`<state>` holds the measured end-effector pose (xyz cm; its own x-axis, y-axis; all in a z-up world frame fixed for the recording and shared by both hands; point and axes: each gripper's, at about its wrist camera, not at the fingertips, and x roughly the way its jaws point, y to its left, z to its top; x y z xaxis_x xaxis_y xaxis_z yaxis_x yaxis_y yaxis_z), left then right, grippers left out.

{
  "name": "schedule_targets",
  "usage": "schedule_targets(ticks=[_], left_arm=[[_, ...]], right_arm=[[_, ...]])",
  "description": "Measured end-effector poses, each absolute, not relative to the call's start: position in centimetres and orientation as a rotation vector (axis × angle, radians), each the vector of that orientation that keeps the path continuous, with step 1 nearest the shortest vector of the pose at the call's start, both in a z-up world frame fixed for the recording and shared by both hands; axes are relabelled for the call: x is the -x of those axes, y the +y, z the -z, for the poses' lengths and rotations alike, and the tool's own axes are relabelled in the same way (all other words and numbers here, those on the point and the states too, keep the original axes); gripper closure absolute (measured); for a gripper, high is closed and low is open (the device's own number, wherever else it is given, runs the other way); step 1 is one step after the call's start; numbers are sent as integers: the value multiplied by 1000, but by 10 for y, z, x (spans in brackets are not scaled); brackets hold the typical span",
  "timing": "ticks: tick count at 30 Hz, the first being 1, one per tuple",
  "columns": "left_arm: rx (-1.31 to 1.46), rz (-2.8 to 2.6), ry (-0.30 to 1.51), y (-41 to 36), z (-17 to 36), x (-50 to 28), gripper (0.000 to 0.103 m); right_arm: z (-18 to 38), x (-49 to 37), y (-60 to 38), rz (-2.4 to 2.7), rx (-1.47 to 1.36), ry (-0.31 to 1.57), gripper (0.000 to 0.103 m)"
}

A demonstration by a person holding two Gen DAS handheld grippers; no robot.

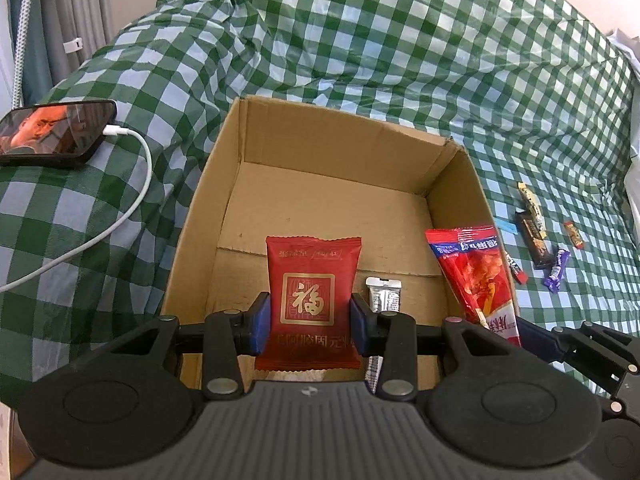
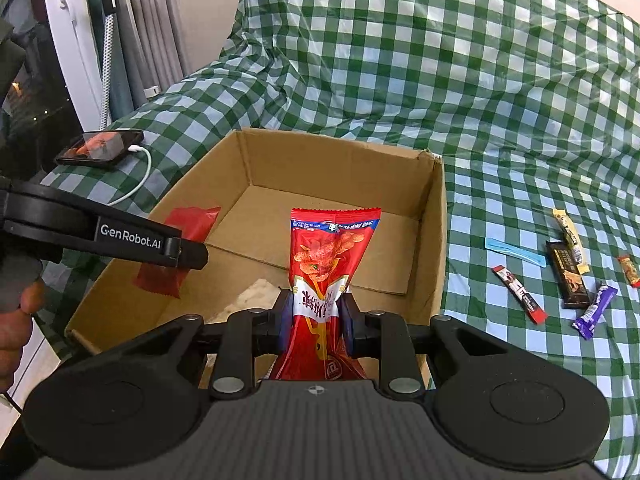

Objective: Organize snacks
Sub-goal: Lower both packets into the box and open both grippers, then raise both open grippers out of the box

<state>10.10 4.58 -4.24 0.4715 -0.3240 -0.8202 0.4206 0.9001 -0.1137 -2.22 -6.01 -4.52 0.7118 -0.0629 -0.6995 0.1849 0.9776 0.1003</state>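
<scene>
Left hand-held gripper (image 1: 311,322) pinching red packet (image 1: 314,280), right hand-held gripper (image 2: 316,322) pinching chip bag (image 2: 330,260), over checked cloth (image 2: 480,80).

Checked cloth (image 2: 500,100) carries cardboard box (image 2: 438,240), phone (image 2: 100,148), scattered snack bars (image 2: 568,276)

Lit phone (image 1: 54,132) with white cable (image 1: 132,184) on checked cloth (image 1: 400,40), perhaps charging.

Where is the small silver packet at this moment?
In the left wrist view, the small silver packet lies on the floor of the cardboard box, just right of the red packet held by the left gripper.
</scene>
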Motion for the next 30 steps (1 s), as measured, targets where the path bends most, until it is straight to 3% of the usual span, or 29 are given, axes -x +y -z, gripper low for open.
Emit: schedule_targets(ticks=[21,23,25,26,28,30], left_arm=[[-141,417,1038,38,72,-126,57],[-143,420,1040,39,73,-127,50],[-145,407,1032,40,71,-127,9],[-145,388,1015,41,69,-125,1],[-150,368,967,44,63,-119,0],[-173,380,971,45,60,-115,0]], right_arm=[[68,-6,-65,138,-176,811,77],[70,-6,-66,140,-183,814,75],[71,-8,-69,138,-208,821,69],[70,-9,-71,146,-225,819,59],[67,-8,-71,157,-235,816,37],[62,-3,-69,164,-220,796,28]])
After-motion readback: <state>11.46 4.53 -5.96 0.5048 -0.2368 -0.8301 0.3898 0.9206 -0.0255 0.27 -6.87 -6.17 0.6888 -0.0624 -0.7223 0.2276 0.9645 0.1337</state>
